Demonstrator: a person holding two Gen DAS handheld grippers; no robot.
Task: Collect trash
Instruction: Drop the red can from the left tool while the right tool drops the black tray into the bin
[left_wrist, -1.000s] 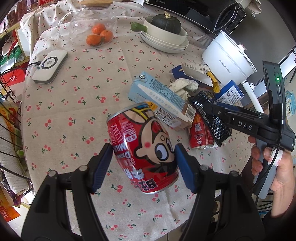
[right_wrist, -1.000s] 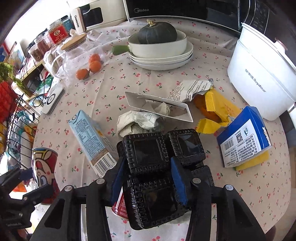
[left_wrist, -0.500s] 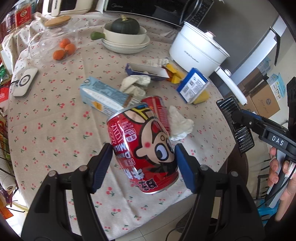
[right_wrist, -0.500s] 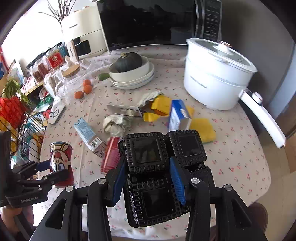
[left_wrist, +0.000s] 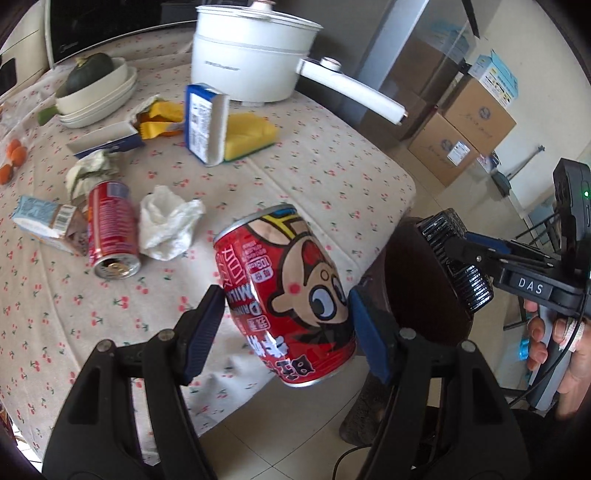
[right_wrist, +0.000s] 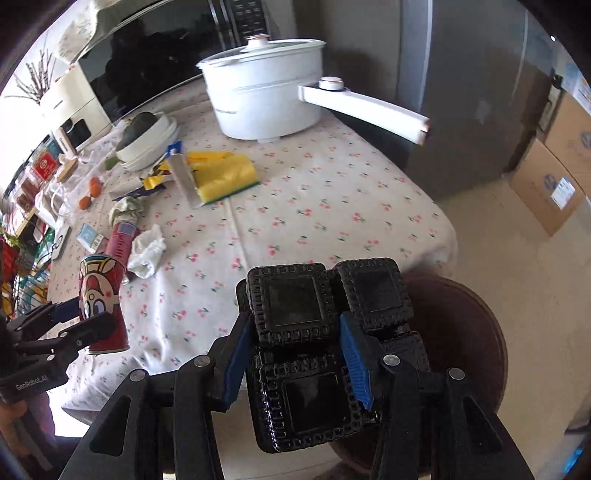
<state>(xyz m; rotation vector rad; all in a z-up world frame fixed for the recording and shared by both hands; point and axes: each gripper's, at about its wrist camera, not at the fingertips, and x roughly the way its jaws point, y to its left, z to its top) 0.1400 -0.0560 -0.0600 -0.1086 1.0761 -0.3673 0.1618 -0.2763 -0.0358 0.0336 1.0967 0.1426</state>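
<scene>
Left wrist view: tilted red cartoon-faced can (left_wrist: 286, 295), upper rim dented.

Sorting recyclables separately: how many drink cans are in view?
2. A cartoon can is held in the left tongs past the table edge; a red can lies on its side beside the crumpled tissue. Others may be hidden.

The right claw (right_wrist: 295, 354) grips a black plastic tray (right_wrist: 314, 343) beyond the counter (right_wrist: 314, 221) edge, above a brown round stool (right_wrist: 465, 332), while at far left the left claw (right_wrist: 79, 321) clamps a red cartoon can (right_wrist: 101, 295), with a white pot (right_wrist: 266, 88) behind.
</scene>
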